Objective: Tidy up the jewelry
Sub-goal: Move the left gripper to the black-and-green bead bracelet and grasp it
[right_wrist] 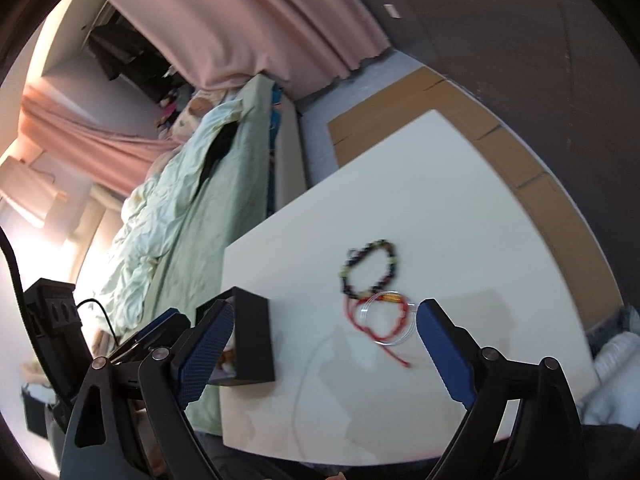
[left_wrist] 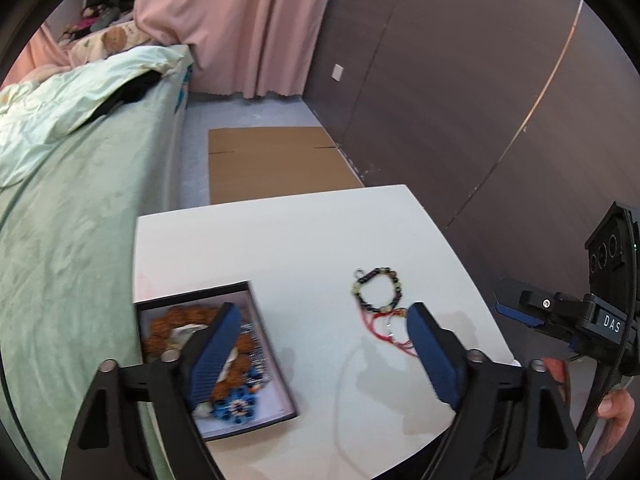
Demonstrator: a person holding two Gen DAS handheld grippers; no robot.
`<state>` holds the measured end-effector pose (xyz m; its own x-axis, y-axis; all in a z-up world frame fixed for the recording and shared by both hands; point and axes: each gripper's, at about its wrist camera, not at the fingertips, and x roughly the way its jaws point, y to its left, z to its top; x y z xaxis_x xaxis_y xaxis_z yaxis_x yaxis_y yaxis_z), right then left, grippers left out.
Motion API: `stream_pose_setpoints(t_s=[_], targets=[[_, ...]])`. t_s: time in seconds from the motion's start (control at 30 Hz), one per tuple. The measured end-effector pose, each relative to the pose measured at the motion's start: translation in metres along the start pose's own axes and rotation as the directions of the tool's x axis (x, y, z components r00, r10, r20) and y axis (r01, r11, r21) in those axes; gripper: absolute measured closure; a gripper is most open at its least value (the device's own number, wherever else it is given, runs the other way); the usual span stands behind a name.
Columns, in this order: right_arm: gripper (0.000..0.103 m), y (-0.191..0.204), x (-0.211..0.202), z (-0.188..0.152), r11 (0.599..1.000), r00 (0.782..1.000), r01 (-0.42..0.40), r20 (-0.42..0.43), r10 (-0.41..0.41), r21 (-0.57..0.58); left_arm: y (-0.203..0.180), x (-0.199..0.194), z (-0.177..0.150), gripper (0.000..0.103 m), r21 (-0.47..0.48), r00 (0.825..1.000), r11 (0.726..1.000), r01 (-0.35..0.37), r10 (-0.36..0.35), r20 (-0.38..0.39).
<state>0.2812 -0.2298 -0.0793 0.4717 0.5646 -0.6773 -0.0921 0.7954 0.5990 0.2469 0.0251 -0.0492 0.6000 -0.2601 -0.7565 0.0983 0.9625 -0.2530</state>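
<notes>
Left gripper: jaws spread wide, nothing between the pads, nothing held. In its own view it hangs over the lower centre of the frame, its left finger crossing in front of the black tray and its right finger just beside the loose pieces.

Right gripper: jaws likewise spread wide and empty. In its own view its fingers frame the red cord bracelet at lower centre without touching it.

Tray contents, seen in the left wrist view at lower left: a brown bead strand coiled round the inside and a blue beaded piece at the near corner. These appear already sorted; the tray is judged to be the collecting place, set at the table edge nearest the bed.

Outstanding items: a dark beaded bracelet lies on the white table, right of centre in the left view, touching or overlapping the red cord bracelet and a thin clear ring below it. All three lie well apart from the tray.

Assessment: both tools stand wide, consistent with readiness for a fresh pick. The entangled cluster may lift together; separating the pieces calls for care. The right wrist view is blurred, so fine detail of the cords is uncertain.
</notes>
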Motion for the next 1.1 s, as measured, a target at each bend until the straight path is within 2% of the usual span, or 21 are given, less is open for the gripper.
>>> stream_pose_setpoints(t_s=[0.17,0.3,0.43,0.53,0.6,0.73,0.87,1.0,1.1], targets=[[0.010,-0.027,-0.010,0.001,0.998,1.000,0.014,-0.015,-0.013,0.057,-0.017,0.017,0.002,0.014,0.022,1.000,1.000,0.006,-0.005,-0.031],[0.010,-0.042,-0.018,0.002,0.993,0.997,0.075,-0.012,-0.074,0.090,-0.029,0.029,0.002,0.014,0.049,0.998,0.999,-0.013,0.016,-0.053],[0.010,-0.054,-0.023,0.004,0.990,0.997,0.079,-0.011,-0.079,0.116,-0.041,0.045,0.004,0.015,0.075,0.995,0.997,-0.004,0.012,-0.102],[0.010,-0.060,-0.023,0.004,0.988,0.997,0.079,-0.012,-0.078,0.136,-0.049,0.055,0.006,0.021,0.092,0.992,0.996,-0.001,0.013,-0.122],[0.010,-0.063,-0.023,0.005,0.986,0.997,0.079,-0.012,-0.078,0.147,-0.053,0.063,0.007,0.030,0.094,0.990,0.996,0.003,0.011,-0.139],[0.010,-0.071,-0.023,0.007,0.982,0.996,0.093,-0.003,-0.094,0.165,-0.058,0.080,0.010,0.040,0.095,0.985,0.995,0.006,0.010,-0.175],[0.010,-0.079,-0.020,0.010,0.977,0.994,0.104,-0.001,-0.105,0.186,-0.056,0.100,0.014,0.058,0.078,0.978,0.997,-0.014,0.030,-0.207],[0.010,-0.084,-0.018,0.013,0.975,0.994,0.104,-0.004,-0.105,0.197,-0.054,0.121,0.016,0.066,0.074,0.969,0.996,-0.046,0.063,-0.239],[0.010,-0.085,-0.018,0.014,0.975,0.994,0.106,0.000,-0.108,0.193,-0.055,0.131,0.016,0.068,0.082,0.964,0.995,-0.053,0.072,-0.254]])
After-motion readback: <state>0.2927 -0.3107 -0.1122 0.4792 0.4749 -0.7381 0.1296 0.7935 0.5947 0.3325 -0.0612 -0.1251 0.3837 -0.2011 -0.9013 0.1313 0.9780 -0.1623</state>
